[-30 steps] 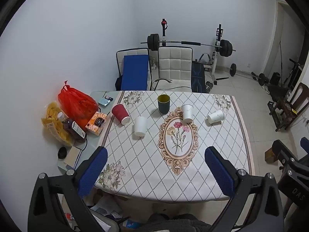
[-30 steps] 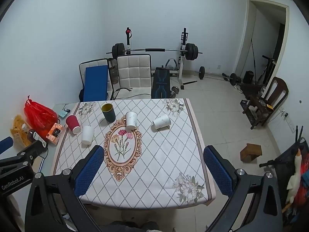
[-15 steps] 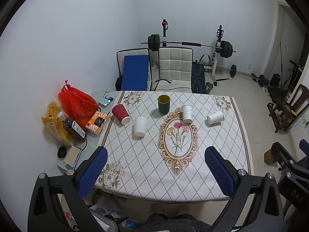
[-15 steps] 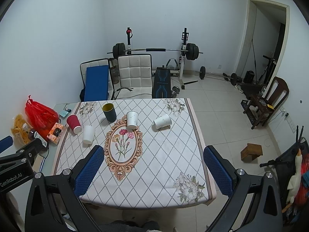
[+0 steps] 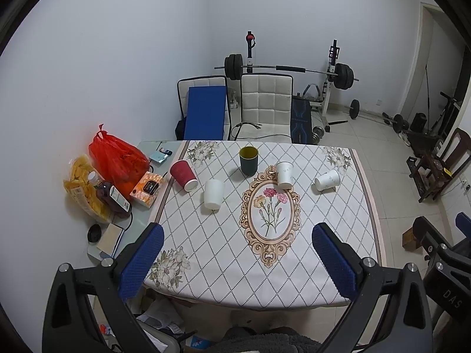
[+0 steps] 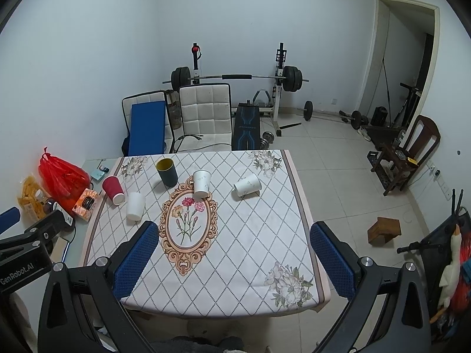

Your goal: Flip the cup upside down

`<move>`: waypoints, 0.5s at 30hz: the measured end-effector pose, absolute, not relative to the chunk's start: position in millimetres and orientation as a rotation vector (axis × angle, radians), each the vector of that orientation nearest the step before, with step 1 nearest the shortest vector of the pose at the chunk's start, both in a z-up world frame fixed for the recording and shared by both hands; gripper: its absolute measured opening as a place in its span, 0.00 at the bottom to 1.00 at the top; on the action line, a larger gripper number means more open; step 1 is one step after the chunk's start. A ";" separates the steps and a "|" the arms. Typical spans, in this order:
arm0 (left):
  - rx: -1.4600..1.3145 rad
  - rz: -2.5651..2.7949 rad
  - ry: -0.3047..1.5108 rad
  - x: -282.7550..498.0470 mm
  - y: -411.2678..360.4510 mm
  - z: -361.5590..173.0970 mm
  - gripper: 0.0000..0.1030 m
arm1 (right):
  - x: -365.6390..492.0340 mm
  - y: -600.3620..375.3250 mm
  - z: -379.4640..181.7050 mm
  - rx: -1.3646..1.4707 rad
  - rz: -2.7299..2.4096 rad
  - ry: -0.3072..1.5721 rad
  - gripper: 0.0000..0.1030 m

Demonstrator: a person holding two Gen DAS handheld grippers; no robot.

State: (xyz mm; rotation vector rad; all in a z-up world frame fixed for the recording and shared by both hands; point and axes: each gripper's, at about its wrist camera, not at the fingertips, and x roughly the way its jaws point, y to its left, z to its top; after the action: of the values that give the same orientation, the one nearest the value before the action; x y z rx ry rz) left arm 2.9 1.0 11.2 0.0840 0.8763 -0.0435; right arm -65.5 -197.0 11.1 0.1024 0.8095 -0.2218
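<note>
Several cups stand on the table's far half. A dark green cup [image 5: 248,160] [image 6: 167,172] stands upright with its yellow inside showing. A red paper cup [image 5: 184,175] [image 6: 113,190] stands upside down, as do a plain white cup [image 5: 214,194] [image 6: 135,206] and a white printed cup [image 5: 285,174] [image 6: 202,183]. Another white cup [image 5: 327,179] [image 6: 247,184] lies on its side at the right. My left gripper [image 5: 235,259] and right gripper [image 6: 232,261] are both open and empty, held high above the table's near edge.
The table has a diamond-pattern cloth [image 5: 223,253] with a flower medallion [image 5: 270,216]. A red bag [image 5: 116,157], snacks, a bottle and a tissue box [image 5: 147,189] crowd its left side. Chairs [image 5: 266,108] and a weight bench stand behind. A wooden block [image 6: 384,231] lies on the floor.
Both views have shifted very slightly; the grippers stay open and high above the table. The cups have not moved.
</note>
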 end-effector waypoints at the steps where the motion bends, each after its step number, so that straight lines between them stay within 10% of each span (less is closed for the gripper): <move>1: 0.087 -0.046 0.876 2.8 -1.3 14.5 1.00 | -65.5 -196.6 11.5 0.102 -0.221 0.810 1.00; 15: 0.106 -0.046 0.855 5.9 0.5 22.7 1.00 | -66.6 -197.6 22.0 0.116 -0.226 0.801 1.00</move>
State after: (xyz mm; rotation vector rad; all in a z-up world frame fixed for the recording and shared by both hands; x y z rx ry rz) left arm 5.9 0.5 22.7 0.1058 0.8552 -0.0458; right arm -66.6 -197.6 22.0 0.1162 0.8011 -0.2264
